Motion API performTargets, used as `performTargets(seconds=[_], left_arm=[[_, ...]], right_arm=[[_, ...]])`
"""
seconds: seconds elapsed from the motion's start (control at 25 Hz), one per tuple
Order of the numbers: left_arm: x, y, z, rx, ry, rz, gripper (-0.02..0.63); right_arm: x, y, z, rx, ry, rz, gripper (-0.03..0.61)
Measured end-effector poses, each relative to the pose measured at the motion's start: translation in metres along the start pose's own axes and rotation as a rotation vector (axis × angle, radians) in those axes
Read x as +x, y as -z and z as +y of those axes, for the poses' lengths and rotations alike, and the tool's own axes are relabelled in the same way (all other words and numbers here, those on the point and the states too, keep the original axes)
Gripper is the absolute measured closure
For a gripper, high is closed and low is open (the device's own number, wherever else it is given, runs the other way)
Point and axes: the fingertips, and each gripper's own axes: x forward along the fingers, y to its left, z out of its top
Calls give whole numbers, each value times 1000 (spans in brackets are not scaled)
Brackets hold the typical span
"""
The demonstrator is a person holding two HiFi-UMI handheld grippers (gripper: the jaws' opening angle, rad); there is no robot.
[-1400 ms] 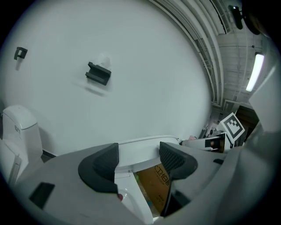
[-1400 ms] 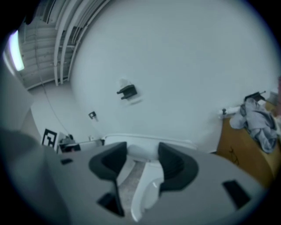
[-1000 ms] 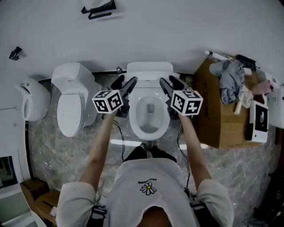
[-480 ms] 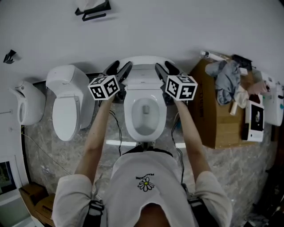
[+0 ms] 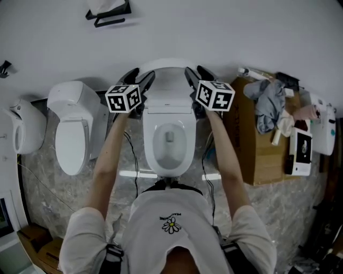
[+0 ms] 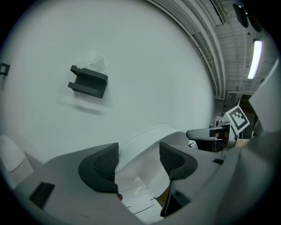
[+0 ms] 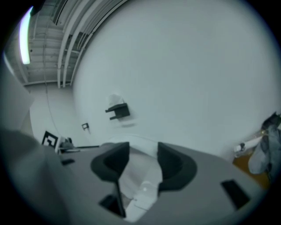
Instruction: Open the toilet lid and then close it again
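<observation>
The white toilet (image 5: 169,142) stands straight ahead with its seat down and bowl showing. Its lid (image 5: 167,68) is raised, leaning back toward the wall. My left gripper (image 5: 140,80) is at the lid's left upper edge and my right gripper (image 5: 194,76) at its right upper edge. In the left gripper view the lid's curved rim (image 6: 145,143) runs between the open jaws of the left gripper (image 6: 138,160), with room on both sides. Seen from the right gripper (image 7: 142,160), the lid (image 7: 140,176) likewise lies between wide jaws.
A second toilet (image 5: 72,128) with its lid down stands to the left, and a white fixture (image 5: 21,126) beyond it. A wooden cabinet (image 5: 257,144) piled with clothes (image 5: 265,104) stands to the right. A black bracket (image 5: 107,13) hangs on the wall above.
Both grippers have travelled forward toward the wall, staying on either side of the raised lid. The lid's rounded top edge now shows between them.
</observation>
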Motion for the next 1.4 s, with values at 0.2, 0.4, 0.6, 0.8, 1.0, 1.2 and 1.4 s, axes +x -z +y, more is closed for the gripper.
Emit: performTargets(seconds=[0.2, 0.4, 0.6, 0.8, 1.0, 1.2, 1.4], left_arm=[[23, -6, 20, 11, -12, 26, 313], [43, -14, 31, -12, -16, 37, 314], [60, -14, 44, -27, -33, 72, 314], [77, -23, 55, -56, -42, 79, 313], [90, -21, 62, -62, -57, 125, 313], [94, -25, 67, -66, -80, 113, 313], [93, -27, 65, -87, -73, 119, 313]], right_arm=[[23, -13, -9, -12, 22, 10, 367], [43, -20, -19, -98, 68, 34, 367], [61, -21, -27, -148, 101, 56, 367], [81, -30, -37, -158, 128, 54, 367], [91, -33, -46, -121, 133, 56, 367], [98, -35, -46, -157, 147, 60, 367], [96, -34, -41, -203, 146, 76, 367]])
